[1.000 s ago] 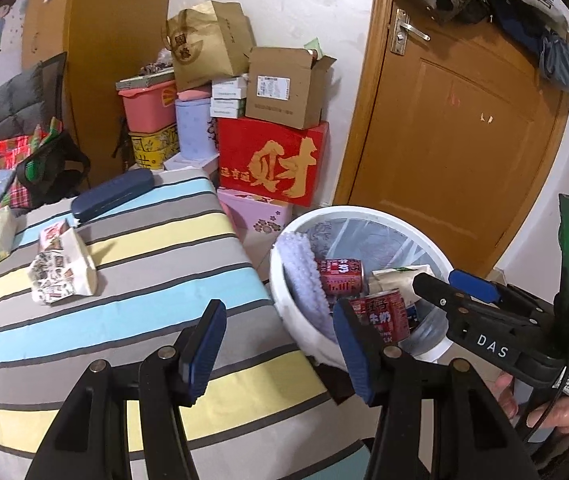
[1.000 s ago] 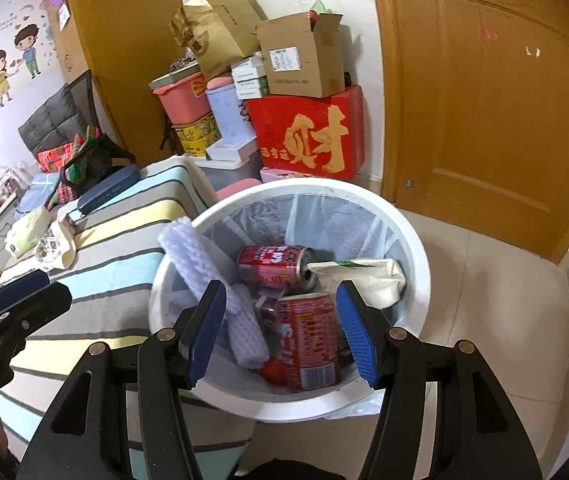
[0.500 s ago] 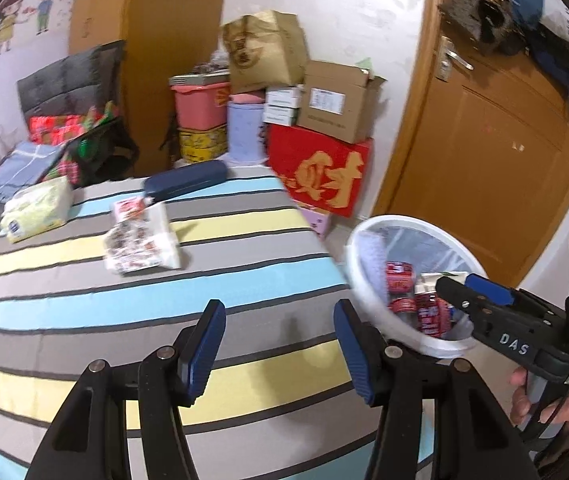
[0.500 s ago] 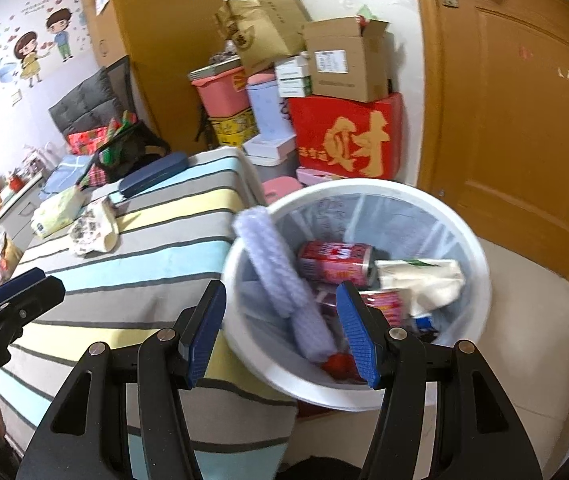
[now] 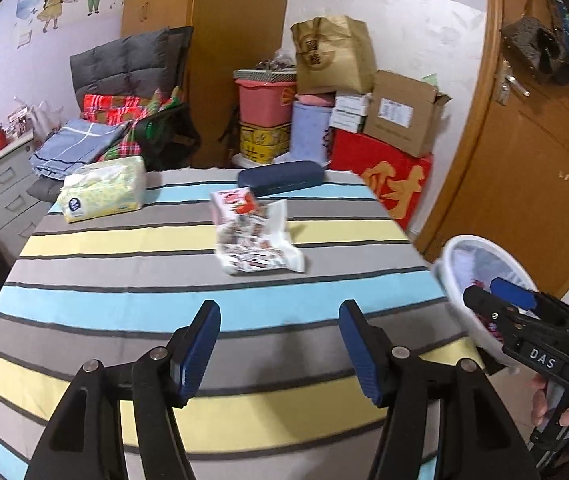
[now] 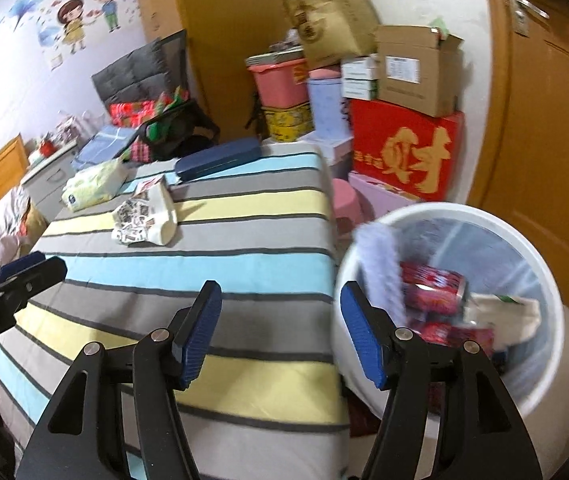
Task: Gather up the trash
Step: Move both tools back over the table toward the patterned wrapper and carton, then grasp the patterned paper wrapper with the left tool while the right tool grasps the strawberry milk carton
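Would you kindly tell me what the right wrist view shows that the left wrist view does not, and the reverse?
Only the right wrist view looks into the white trash bin, showing red cans and a lavender foam sleeve. Only the left wrist view shows the dark bag hanging on the door. Both share the striped tablecloth, printed snack wrapper, tissue pack and navy case.

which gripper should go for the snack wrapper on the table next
Left, probably. The left gripper is open, empty and faces the snack wrapper squarely. The right gripper, also open, sits beside the trash bin.
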